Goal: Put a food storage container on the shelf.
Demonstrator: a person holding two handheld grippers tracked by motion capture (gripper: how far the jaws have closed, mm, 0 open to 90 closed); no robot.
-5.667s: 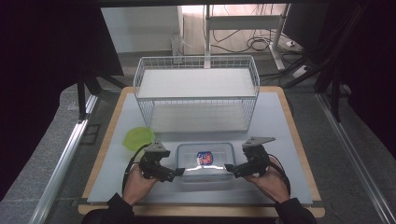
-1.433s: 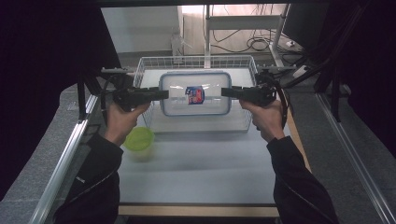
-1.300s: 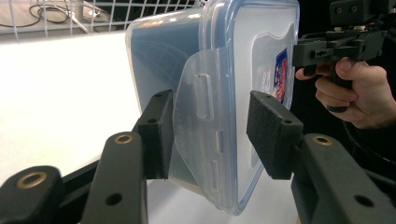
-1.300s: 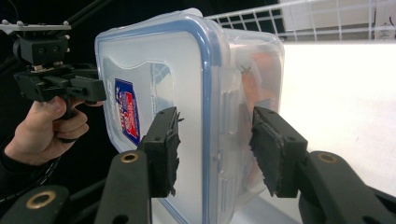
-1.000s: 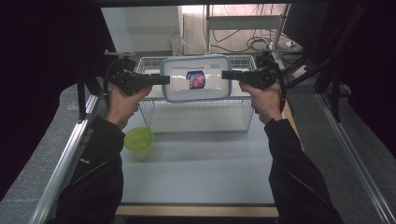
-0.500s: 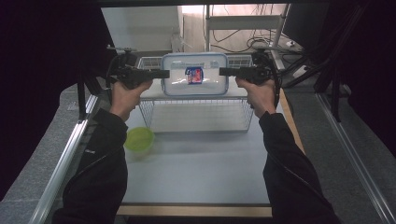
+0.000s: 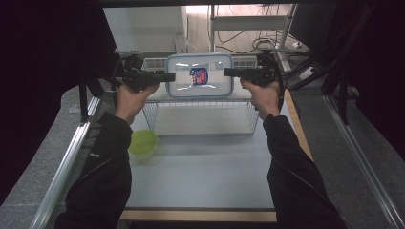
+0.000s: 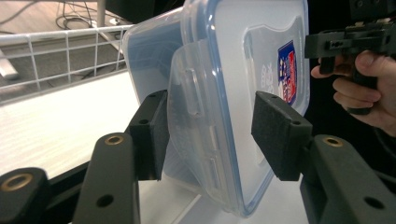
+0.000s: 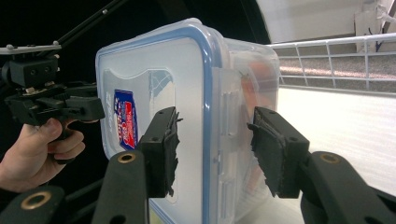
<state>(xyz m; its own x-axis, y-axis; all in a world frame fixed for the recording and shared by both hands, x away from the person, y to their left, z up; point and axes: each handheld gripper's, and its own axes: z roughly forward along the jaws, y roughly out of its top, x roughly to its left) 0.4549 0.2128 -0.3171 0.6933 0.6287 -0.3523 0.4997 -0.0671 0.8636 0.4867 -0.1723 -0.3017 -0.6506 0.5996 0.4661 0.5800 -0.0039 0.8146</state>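
A clear plastic container [image 7: 199,75] with a blue-rimmed lid and a red-and-blue label stands on its long edge on the white top of the wire rack [image 7: 200,117], lid facing me. My left gripper [image 7: 169,76] straddles its left end and my right gripper [image 7: 229,72] its right end. In the left gripper view the container [image 8: 219,93] sits between the jaws with a gap on the lid side. The right gripper view shows the same gap beside the container [image 9: 196,107]. Both grippers look open around it.
A green bowl [image 7: 142,142] lies on the grey table left of the rack. A wire rail [image 8: 65,51] runs along the shelf's back edge. Shelving, cables and a monitor stand behind the rack. The table in front is bare.
Both grippers lifted the container from the table's front, tipped it upright and carried it onto the rack top. Over the last half second it has stayed still.
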